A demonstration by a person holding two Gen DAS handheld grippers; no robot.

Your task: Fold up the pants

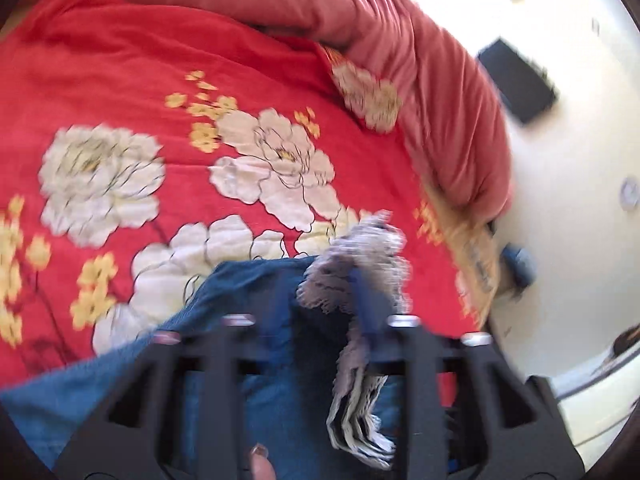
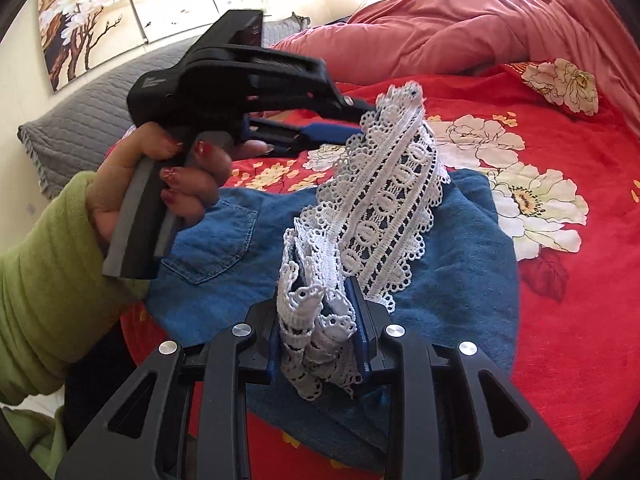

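Observation:
Blue denim pants (image 2: 452,264) with white lace hems lie on a red flowered bed cover (image 2: 568,320). My right gripper (image 2: 320,332) is shut on a bunch of lace hem (image 2: 384,208) and denim, held above the pants. My left gripper (image 2: 360,120) shows in the right wrist view, held by a hand, its blue fingers pinched on the far end of the same lace strip. In the blurred left wrist view the pants (image 1: 256,360) and lace (image 1: 360,272) sit between my left gripper's fingers (image 1: 360,312).
A pink quilt (image 2: 460,28) is heaped at the far side of the bed. A grey pillow (image 2: 80,120) lies at the left. The pale floor (image 1: 568,160) with a dark flat object (image 1: 516,80) lies beyond the bed edge.

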